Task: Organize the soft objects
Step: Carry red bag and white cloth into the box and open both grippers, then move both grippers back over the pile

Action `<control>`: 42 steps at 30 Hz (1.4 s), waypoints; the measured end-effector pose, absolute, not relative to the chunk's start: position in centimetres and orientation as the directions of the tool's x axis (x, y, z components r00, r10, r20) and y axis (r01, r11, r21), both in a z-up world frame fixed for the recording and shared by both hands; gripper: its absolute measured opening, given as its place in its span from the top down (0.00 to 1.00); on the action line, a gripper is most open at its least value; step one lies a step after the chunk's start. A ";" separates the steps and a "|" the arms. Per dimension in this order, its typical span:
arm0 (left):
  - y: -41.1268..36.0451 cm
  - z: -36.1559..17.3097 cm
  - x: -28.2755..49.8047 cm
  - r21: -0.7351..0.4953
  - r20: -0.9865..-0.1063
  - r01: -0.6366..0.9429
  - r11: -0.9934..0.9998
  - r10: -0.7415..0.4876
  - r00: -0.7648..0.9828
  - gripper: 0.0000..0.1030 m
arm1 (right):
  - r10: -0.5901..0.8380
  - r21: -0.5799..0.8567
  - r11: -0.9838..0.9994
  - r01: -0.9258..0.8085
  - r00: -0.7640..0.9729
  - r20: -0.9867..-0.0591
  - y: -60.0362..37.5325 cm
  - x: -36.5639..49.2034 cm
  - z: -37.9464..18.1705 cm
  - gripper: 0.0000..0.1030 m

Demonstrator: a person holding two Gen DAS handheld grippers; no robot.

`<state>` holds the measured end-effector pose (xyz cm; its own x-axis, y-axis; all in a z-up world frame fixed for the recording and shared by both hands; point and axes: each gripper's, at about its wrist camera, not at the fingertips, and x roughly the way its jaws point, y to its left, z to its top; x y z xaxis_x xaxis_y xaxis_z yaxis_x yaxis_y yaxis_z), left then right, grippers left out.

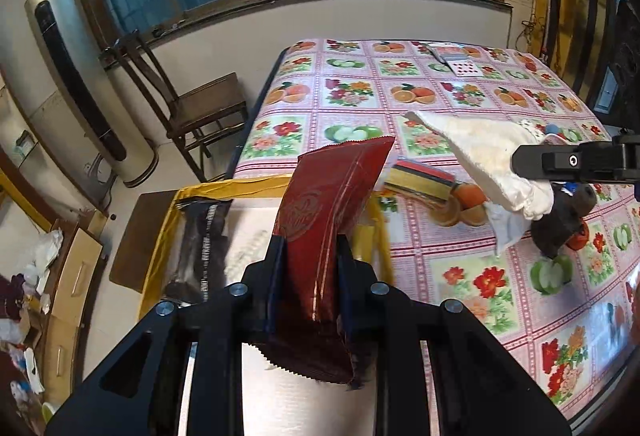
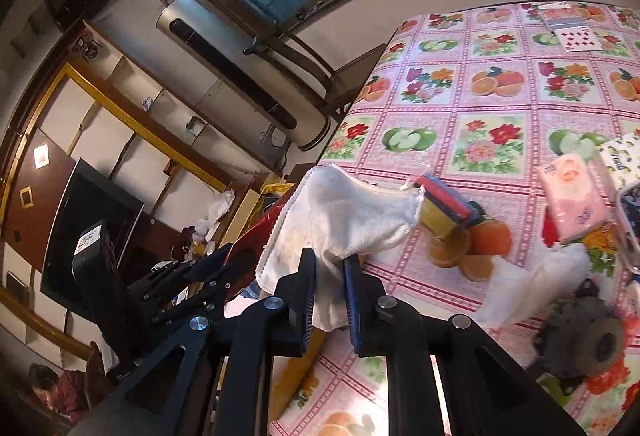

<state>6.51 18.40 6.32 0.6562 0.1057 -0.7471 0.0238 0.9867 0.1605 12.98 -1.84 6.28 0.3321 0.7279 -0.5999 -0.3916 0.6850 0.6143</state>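
My left gripper [image 1: 312,248] is shut on a dark red foil packet [image 1: 328,196], held upright over a box with a yellow-taped rim [image 1: 240,185]. A dark packet [image 1: 202,236] lies inside the box at its left. My right gripper [image 2: 330,268] is shut on a white cloth [image 2: 348,212], which hangs above the table near the box. In the left wrist view the right gripper [image 1: 520,160] comes in from the right with the white cloth [image 1: 476,148] draped from it. The left gripper [image 2: 192,276] shows at the lower left of the right wrist view.
On the fruit-patterned tablecloth [image 2: 492,96] lie a stack of coloured sponges [image 2: 444,212], a pink tissue pack [image 2: 572,196], a dark plush toy [image 2: 588,336], a thin white sheet [image 2: 528,284] and playing cards [image 2: 576,32]. A wooden chair [image 1: 192,104] stands beyond the table's left edge. A person [image 2: 52,392] sits low at left.
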 end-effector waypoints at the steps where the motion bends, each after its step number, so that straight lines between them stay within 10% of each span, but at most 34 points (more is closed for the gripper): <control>1: 19.1 6.0 6.6 0.174 -0.748 0.011 0.985 0.124 0.652 0.79 | 0.729 0.614 0.684 -0.395 0.321 -0.605 -0.4 13.1 6.0 0.86; 17: 25.2 0.7 6.7 0.164 -0.784 -0.120 0.979 0.203 0.587 0.79 | 0.671 0.585 0.726 -0.361 0.184 -0.718 12.4 13.6 -3.2 0.82; 21: 25.6 0.7 6.3 0.153 -0.765 -0.142 0.978 0.209 0.609 0.74 | 0.702 0.623 0.699 -0.351 0.168 -0.692 11.5 13.4 -3.4 0.59; 29: 25.7 2.6 4.3 0.201 -0.670 -0.259 0.945 0.325 0.668 0.21 | 0.711 0.603 0.692 -0.396 0.232 -0.663 8.6 11.4 -0.5 0.53; 42: 17.9 6.6 1.8 0.162 -0.591 -0.183 0.970 0.244 0.769 0.18 | 0.709 0.557 0.704 -0.441 0.388 -0.589 -3.2 5.7 5.2 0.42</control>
